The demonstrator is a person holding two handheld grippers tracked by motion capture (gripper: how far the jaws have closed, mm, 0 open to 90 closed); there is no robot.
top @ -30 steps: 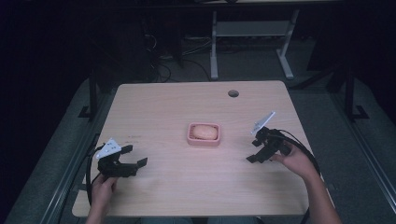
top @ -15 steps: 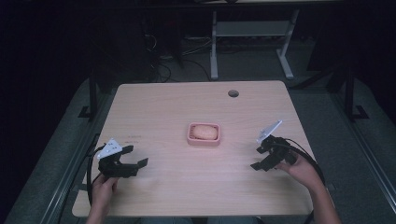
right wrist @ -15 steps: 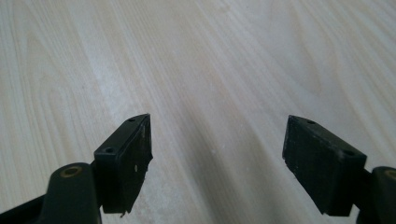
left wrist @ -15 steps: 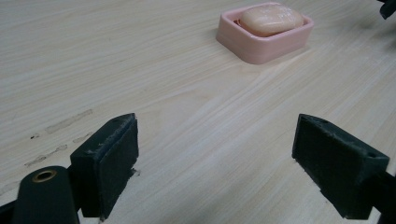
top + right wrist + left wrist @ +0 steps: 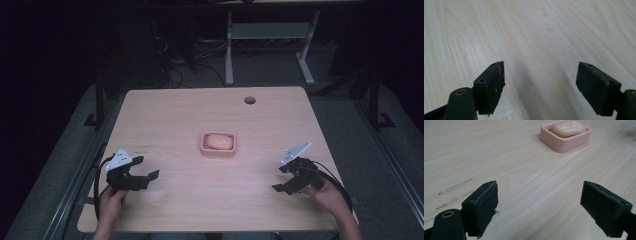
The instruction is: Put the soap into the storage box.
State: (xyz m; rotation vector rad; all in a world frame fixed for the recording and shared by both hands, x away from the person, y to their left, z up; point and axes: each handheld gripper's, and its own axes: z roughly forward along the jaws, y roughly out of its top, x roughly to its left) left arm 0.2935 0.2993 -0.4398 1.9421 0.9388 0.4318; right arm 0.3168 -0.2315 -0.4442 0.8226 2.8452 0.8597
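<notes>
Near the front edge of the wooden counter (image 5: 175,115), the left claw (image 5: 145,169) and the right claw (image 5: 281,178) are each held in a hand with their jaws spread wide apart and nothing gripped between them. Farther in, at the middle of the counter, a pink soap dish (image 5: 218,150) is seated flat with a pale bar of soap (image 5: 219,141) lying inside it, well apart from both claws. Beyond the dish, a round cable hole (image 5: 249,100) is set near the far edge.

No readable text, label, brand, number or sign anywhere on the things in view.
</notes>
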